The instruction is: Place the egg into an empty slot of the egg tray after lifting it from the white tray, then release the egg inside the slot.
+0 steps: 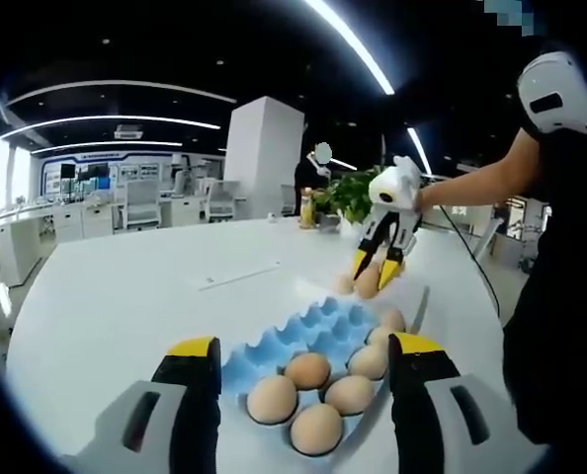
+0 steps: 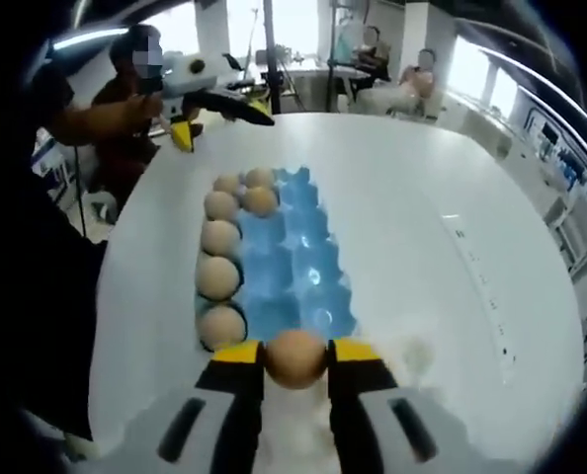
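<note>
Right jaws clamped on one egg, left jaws wide apart.

The right gripper [image 2: 294, 357] grips an egg [image 2: 294, 357] between its jaws, just short of the near end of the blue egg tray [image 2: 308, 267], which lies ahead on the white surface [image 2: 442, 197]. Six eggs sit in that tray. The left gripper [image 1: 303, 355] holds nothing, its jaws straddling the tray's end.

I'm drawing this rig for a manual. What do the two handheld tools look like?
Each tool has two black jaws capped with yellow tips on a grey body, as on the left tool and right tool. Seen in the left gripper view, the right tool has a white housing; a black cable trails behind the forearm.
</note>
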A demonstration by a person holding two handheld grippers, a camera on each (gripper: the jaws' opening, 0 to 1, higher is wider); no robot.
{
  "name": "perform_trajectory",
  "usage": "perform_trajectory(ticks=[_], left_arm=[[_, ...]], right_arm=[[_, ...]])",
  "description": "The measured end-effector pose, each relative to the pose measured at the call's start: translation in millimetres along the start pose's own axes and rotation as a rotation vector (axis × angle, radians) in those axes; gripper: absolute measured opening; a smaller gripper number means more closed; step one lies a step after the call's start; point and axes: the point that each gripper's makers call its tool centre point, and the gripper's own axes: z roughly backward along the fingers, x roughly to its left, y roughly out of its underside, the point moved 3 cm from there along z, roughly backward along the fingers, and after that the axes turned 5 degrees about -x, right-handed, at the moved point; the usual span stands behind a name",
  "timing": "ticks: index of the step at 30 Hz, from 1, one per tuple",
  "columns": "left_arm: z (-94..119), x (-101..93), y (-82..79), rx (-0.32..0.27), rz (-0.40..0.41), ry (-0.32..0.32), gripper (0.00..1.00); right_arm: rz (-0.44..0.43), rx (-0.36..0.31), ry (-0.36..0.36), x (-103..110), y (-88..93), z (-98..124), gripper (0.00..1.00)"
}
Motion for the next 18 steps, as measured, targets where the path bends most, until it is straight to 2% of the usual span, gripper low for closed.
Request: perform_trajectory(ticks=[18], left_arm=[[0.5, 0.3, 0.6, -0.003, 0.003, 0.001, 0.69]], right_arm=[[0.052, -0.044, -0.058, 8.6, -32.7, -30.8, 0.25]])
